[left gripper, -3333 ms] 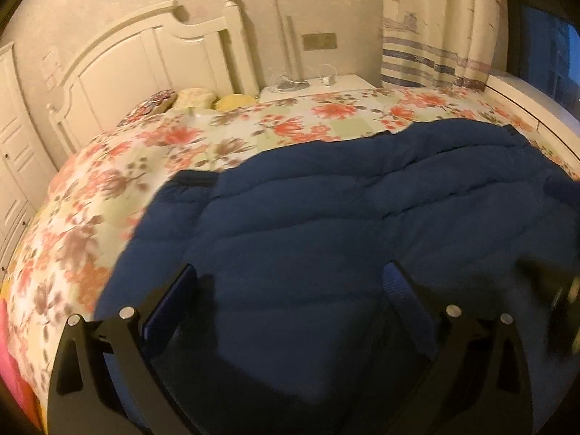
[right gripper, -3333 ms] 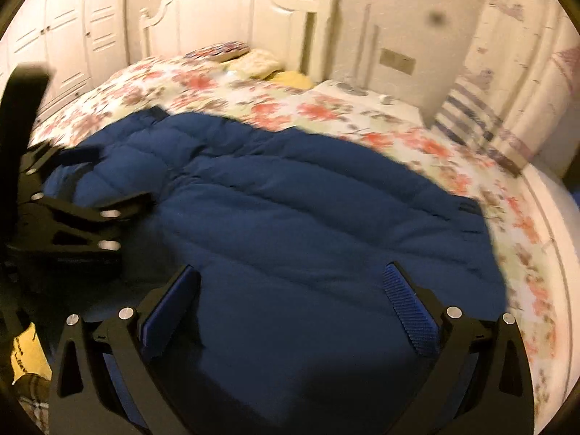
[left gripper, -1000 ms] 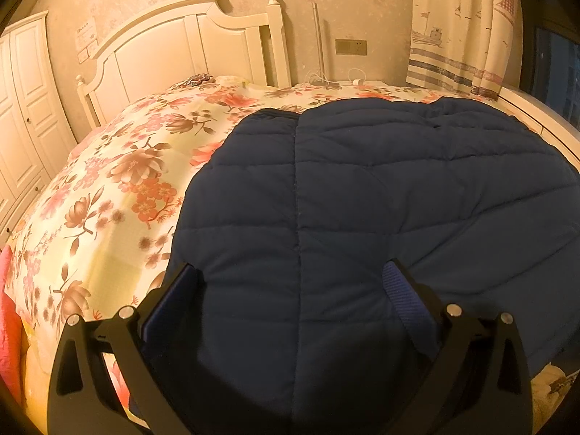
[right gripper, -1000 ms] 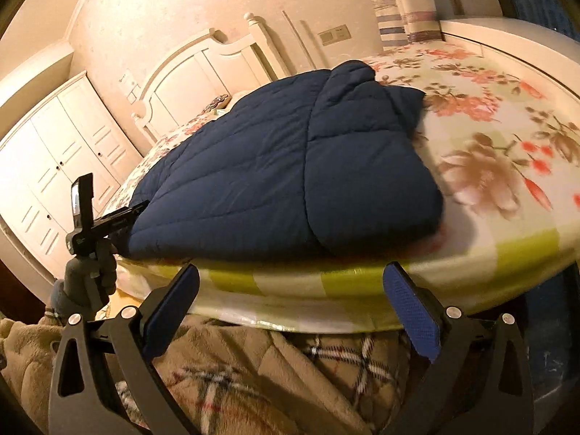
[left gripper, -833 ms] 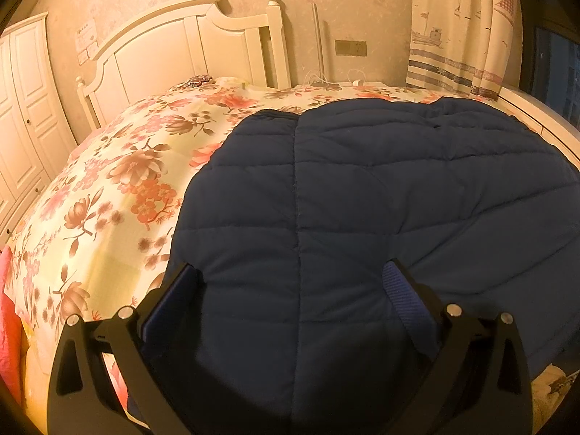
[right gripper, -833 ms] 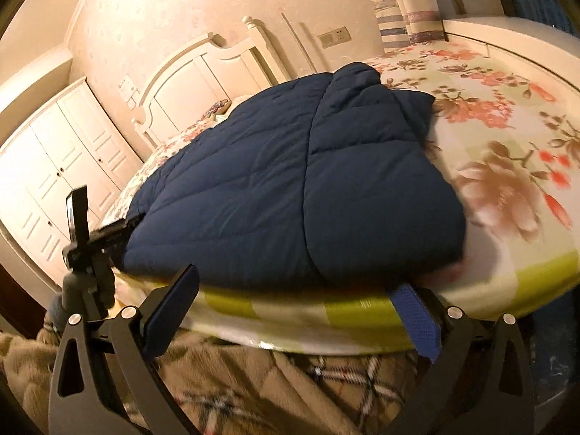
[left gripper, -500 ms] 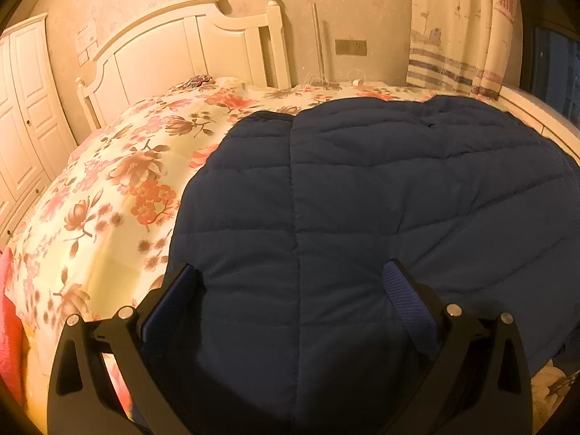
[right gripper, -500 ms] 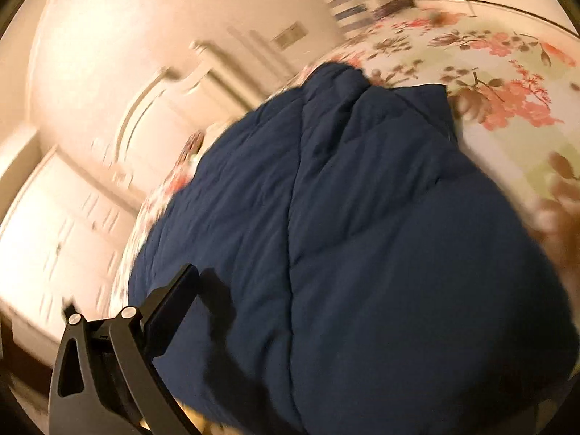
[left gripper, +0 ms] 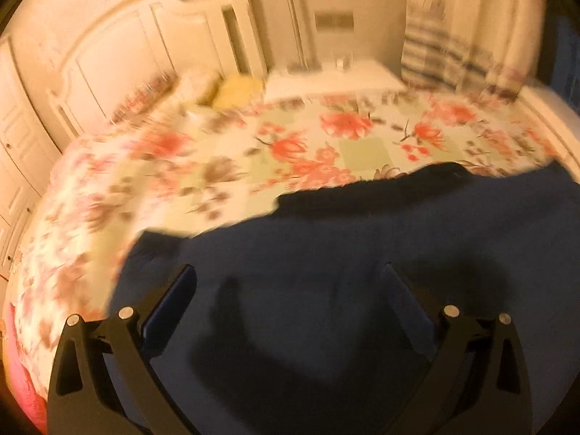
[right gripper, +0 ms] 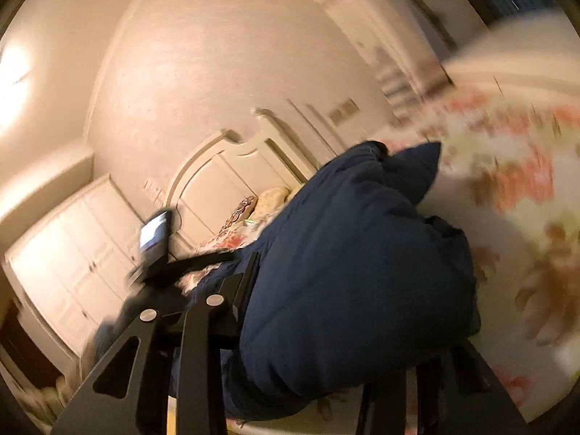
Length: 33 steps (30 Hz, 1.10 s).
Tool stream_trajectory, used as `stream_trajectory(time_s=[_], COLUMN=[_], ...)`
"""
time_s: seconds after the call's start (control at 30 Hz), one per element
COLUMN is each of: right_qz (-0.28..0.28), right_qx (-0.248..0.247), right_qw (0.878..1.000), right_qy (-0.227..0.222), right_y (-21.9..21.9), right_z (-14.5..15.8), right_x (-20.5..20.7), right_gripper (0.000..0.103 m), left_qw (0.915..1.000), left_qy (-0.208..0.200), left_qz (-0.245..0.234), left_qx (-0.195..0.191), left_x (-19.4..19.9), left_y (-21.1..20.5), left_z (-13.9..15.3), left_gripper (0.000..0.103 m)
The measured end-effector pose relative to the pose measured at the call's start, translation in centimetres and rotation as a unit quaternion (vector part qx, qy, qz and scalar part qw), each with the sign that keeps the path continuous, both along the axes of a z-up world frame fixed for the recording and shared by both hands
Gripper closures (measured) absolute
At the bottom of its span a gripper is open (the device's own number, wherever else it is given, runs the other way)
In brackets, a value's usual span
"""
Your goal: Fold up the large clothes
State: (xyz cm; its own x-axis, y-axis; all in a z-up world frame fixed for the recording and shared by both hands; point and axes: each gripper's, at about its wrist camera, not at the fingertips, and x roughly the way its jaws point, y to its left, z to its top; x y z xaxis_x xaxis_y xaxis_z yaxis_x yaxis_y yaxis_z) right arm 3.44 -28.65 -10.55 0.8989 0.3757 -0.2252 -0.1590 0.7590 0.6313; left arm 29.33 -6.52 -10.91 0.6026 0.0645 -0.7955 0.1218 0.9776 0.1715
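A large dark blue quilted coat (left gripper: 362, 272) lies on the floral bedspread (left gripper: 217, 166). In the blurred left wrist view my left gripper (left gripper: 288, 290) hovers open above the coat, nothing between its fingers. In the right wrist view the coat (right gripper: 344, 253) is bunched into a thick fold. My right gripper (right gripper: 348, 308) has its jaws closing around that fold, the left finger (right gripper: 248, 279) pressing the fabric and the right finger mostly hidden behind it. The left tool's camera mount (right gripper: 154, 235) shows beyond the coat's far side.
A white headboard (left gripper: 137, 47) and pillows (left gripper: 217, 87) stand at the bed's far end. A white nightstand (left gripper: 333, 79) and striped curtain (left gripper: 446, 58) are at the back right. White wardrobe doors (right gripper: 72, 261) line the left side.
The right gripper's jaws went from wide to narrow around the coat's edge, and the view tilted upward. The left gripper swept quickly sideways over the coat; its view is now blurred.
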Motion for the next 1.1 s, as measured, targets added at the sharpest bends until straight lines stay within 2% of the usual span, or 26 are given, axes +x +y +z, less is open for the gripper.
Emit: stream_trajectory(time_s=[0.07,0.13,0.17,0.23,0.3,0.37,0.43,0.47,0.5,0.53,0.57,0.63,0.67,0.73,0.8,0.87,0.9,0.97,1.0,1.03,1.1], right_qz=[0.004,0.006,0.007,0.007,0.007,0.006,0.006,0.01,0.019,0.025,0.029,0.043,0.05,0.069,0.099,0.127,0.144,0.208,0.247,0.262,0.215], right_qx=[-0.028,-0.04,-0.042,-0.048,-0.05,-0.055,-0.071,-0.083,-0.098,-0.123,-0.146,-0.191,-0.221,-0.282,-0.352,-0.419,-0.46,-0.563,-0.612,-0.646,-0.721], right_qw=[1.0,0.999,0.999,0.999,0.999,0.998,0.997,0.996,0.995,0.992,0.988,0.978,0.971,0.952,0.923,0.89,0.866,0.791,0.745,0.711,0.643], right_qy=[-0.009,-0.009,-0.009,-0.007,-0.006,-0.008,-0.016,-0.023,-0.027,-0.035,-0.045,-0.066,-0.076,-0.093,-0.116,-0.128,-0.13,-0.118,-0.097,-0.092,-0.144], right_y=[0.8,1.0,1.0,1.2,1.2,1.6,2.5,3.3,4.2,5.5,6.8,9.9,11.9,16.3,22.4,28.1,31.3,38.7,41.7,43.4,45.7], right_z=[1.2,1.8,1.9,2.1,2.3,2.6,3.5,4.3,5.0,5.8,6.7,8.7,9.9,11.8,12.8,12.4,11.5,7.0,3.5,0.8,-3.4], right_x=[-0.4,-0.5,-0.5,-0.3,0.0,0.2,0.5,0.2,0.4,0.6,0.7,1.0,1.3,1.9,2.6,2.8,2.8,2.8,2.8,2.7,1.3], right_gripper=[0.065,0.065,0.065,0.065,0.065,0.065,0.065,0.065,0.065,0.065,0.065,0.065,0.065,0.065,0.065,0.064,0.064,0.058,0.056,0.05,0.05], left_qw=[0.999,0.9987,0.9992,0.9983,0.9965,0.9921,0.9847,0.9815,0.9808,0.9802,0.9797,0.9777,0.9785,0.9825,0.9859,0.9816,0.9759,0.9624,0.9593,0.9572,0.957], left_qy=[0.029,0.029,0.028,0.022,-0.015,-0.032,-0.025,-0.027,-0.046,-0.057,-0.052,-0.025,-0.034,-0.067,-0.12,-0.158,-0.174,-0.204,-0.211,-0.217,-0.223], left_qz=[-0.014,-0.016,-0.028,-0.048,-0.072,-0.112,-0.168,-0.189,-0.189,-0.19,-0.194,-0.201,-0.184,-0.138,-0.066,0.005,0.043,0.095,0.105,0.114,0.12], left_qx=[0.032,0.038,0.009,-0.026,-0.039,-0.048,-0.038,-0.018,-0.005,0.004,0.002,-0.057,-0.087,-0.106,-0.096,-0.107,-0.125,-0.152,-0.155,-0.153,-0.142], left_x=[2.4,2.1,1.2,-1.3,-6.1,-12.6,-18.0,-20.9,-22.9,-24.6,-25.7,-27.0,-27.3,-27.4,-27.3,-27.3,-27.4,-28.2,-28.3,-28.3,-28.4], left_y=[-2.1,-2.5,-2.0,-0.9,0.5,1.7,1.8,1.9,2.4,3.1,4.0,7.5,9.9,14.0,18.9,23.7,26.4,30.4,31.4,32.2,32.8], left_z=[-1.7,-1.8,-1.1,0.0,1.5,1.5,-0.2,-1.5,-2.2,-2.8,-3.3,-3.1,-2.3,-0.7,1.6,3.7,4.8,6.5,7.0,7.5,8.1], left_gripper=[0.002,0.005,0.011,0.012,0.013,0.012,0.01,0.01,0.01,0.01,0.01,0.01,0.01,0.01,0.01,0.01,0.01,0.009,0.008,0.008,0.005])
